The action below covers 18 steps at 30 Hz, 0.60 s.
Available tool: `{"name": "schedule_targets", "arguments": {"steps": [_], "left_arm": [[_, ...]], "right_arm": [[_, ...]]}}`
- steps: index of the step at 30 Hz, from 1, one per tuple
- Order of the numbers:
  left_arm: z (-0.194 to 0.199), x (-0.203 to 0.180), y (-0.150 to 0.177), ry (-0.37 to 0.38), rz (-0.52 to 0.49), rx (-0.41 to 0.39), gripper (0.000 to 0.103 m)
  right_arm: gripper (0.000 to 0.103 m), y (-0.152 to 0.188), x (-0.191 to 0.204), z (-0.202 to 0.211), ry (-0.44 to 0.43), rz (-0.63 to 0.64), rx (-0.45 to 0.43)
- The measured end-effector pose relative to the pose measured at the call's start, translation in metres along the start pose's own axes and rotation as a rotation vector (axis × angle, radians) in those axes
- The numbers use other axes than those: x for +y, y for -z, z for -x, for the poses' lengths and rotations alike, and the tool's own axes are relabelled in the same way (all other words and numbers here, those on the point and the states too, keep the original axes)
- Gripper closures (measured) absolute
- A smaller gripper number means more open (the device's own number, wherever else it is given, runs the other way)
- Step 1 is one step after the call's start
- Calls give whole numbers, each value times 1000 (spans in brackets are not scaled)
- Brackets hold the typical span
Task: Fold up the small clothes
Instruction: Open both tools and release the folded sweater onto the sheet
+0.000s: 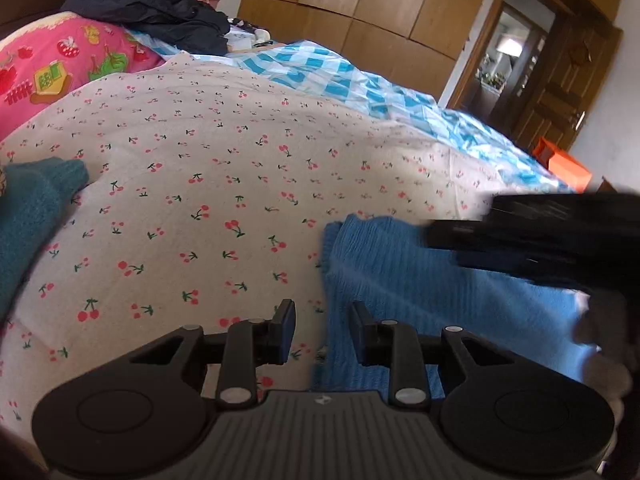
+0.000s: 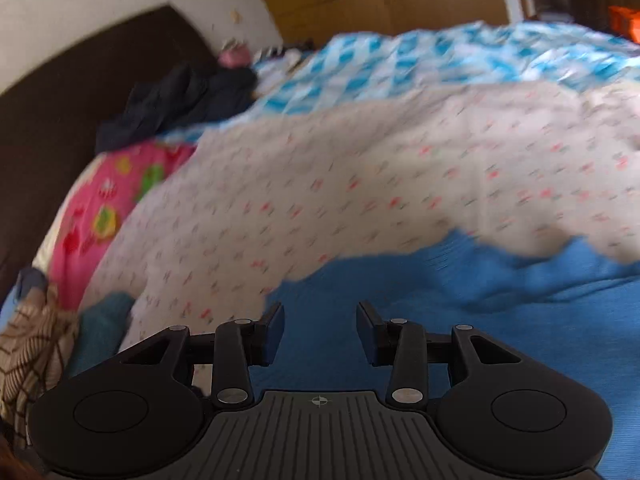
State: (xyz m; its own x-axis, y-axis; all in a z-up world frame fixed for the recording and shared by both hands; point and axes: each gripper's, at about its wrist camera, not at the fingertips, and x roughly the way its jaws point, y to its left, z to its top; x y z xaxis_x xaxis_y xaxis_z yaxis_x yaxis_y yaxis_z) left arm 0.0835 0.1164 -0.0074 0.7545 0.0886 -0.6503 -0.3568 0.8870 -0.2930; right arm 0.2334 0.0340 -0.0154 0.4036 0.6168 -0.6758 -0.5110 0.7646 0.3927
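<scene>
A bright blue knit garment (image 1: 400, 280) lies on the cherry-print sheet (image 1: 224, 168); it also fills the lower right wrist view (image 2: 440, 320). My left gripper (image 1: 323, 332) is open and empty, straddling the garment's left edge. My right gripper (image 2: 320, 332) is open and empty just above the blue garment; it shows blurred in the left wrist view (image 1: 532, 240), over the garment's far right part. A teal knit garment (image 1: 28, 220) lies at the left; it also shows in the right wrist view (image 2: 100, 332).
A pink fruit-print pillow (image 1: 68, 64) and a dark clothes pile (image 1: 160, 8) sit at the bed's head. A blue checked quilt (image 1: 360, 80) lies beyond the sheet. A brown patterned cloth (image 2: 32, 352) lies far left. A wardrobe (image 1: 380, 8) and door (image 1: 560, 92) stand behind.
</scene>
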Motion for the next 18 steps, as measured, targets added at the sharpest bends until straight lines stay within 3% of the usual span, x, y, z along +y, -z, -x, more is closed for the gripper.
{"name": "schedule_targets", "arguments": {"steps": [4,7,10,13,18], "left_arm": [[-2,3,-1,-9,-33,-15,67],[-4,8,-2,7,-19,-1,67],[-5,10,-2,20,-7,10,67],[-2,10,-3,37,-4,6,66],[5,11,-5,62,9,-35,66]], "right_arm": [[56,-5,17,-32,23,16,78],[56,-6,25,-44,113,64,76],[82,-5,25,-49,193,87,80],[97,-6,18,-42,180,62,65],[98,-18,25,-13,84,11,-59]]}}
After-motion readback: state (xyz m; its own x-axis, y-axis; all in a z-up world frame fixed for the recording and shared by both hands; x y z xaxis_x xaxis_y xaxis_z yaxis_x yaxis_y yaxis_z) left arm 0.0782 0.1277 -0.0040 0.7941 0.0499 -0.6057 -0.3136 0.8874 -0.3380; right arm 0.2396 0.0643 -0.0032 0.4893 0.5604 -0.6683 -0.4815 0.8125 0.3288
